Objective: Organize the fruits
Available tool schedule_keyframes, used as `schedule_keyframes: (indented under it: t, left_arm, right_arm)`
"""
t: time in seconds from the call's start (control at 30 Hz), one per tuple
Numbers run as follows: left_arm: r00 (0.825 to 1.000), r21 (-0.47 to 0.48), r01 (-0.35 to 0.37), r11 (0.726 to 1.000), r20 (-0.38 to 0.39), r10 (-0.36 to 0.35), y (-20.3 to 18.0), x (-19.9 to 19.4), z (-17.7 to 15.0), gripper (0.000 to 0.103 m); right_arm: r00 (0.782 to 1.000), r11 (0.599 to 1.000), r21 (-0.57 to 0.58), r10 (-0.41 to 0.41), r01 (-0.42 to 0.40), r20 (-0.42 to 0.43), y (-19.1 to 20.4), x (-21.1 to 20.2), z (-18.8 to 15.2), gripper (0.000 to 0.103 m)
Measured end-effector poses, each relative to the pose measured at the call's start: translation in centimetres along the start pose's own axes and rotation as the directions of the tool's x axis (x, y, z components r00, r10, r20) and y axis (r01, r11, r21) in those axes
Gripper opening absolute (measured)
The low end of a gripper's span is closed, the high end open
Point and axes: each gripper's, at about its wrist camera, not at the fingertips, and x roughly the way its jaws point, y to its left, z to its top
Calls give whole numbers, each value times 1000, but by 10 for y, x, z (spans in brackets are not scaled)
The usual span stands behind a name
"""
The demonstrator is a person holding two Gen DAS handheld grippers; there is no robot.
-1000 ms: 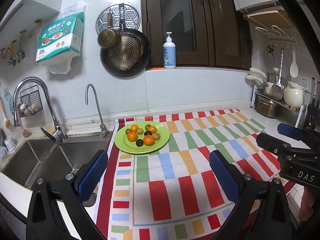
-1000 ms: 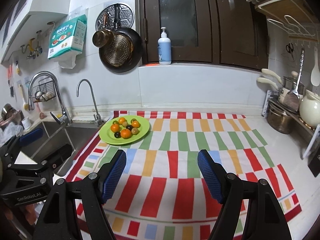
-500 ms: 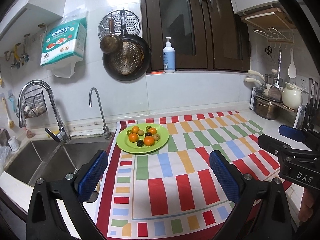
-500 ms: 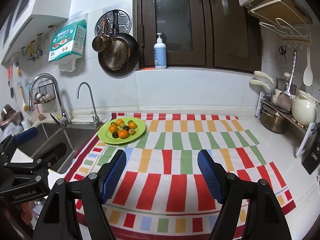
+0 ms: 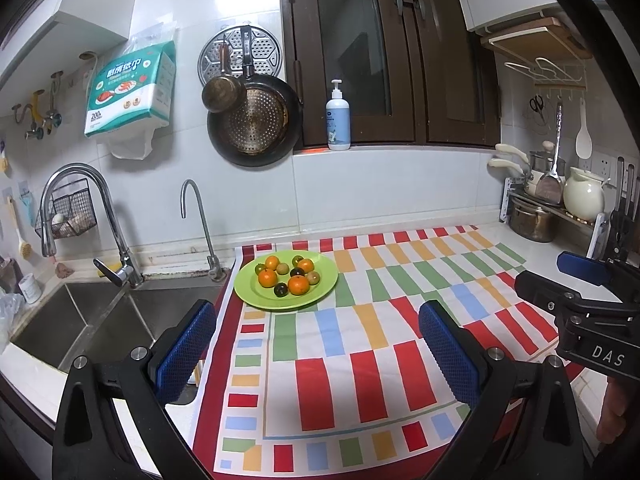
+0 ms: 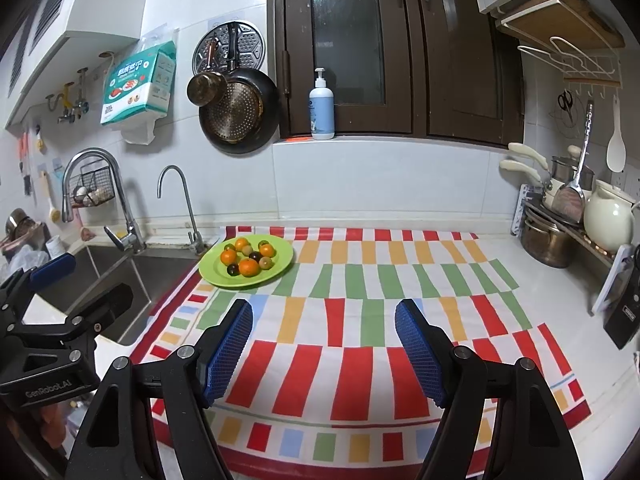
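A green plate (image 5: pixel 320 294) (image 6: pixel 280 268) sits at the far left corner of the striped cloth, by the sink. It holds several small fruits: oranges (image 5: pixel 298 284) (image 6: pixel 248 267), dark ones (image 5: pixel 281 289) and greenish ones (image 5: pixel 313 277). My left gripper (image 5: pixel 318 354) is open and empty, low over the cloth's near left part, well short of the plate. My right gripper (image 6: pixel 324 350) is open and empty over the cloth's near middle. Each gripper shows at the edge of the other's view, the right one (image 5: pixel 580 280) and the left one (image 6: pixel 60 280).
A striped cloth (image 5: pixel 380 320) covers the counter. A steel sink (image 5: pixel 100 320) with two taps lies left. Pots, a cream jug (image 6: pixel 608 216) and utensils crowd the right wall rack. A pan and a soap bottle (image 5: pixel 338 118) are at the back wall.
Both grippers have drawn back and risen, so the plate looks smaller and farther. Both jaws stay open and empty.
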Motion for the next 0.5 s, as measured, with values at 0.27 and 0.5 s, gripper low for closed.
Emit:
schedule_keyframes:
  t: [0.27,0.5]
  left_arm:
    - [1000,1,0,1000,0,0,-1,0,2,103]
    - [1000,6,-1,1000,3,1,-4,1,4,103]
  right_arm:
    - [1000,1000,0,0,0,0,0,0,-1,75]
    - [1000,1000,1,0,0,1,-1,0,-1,75]
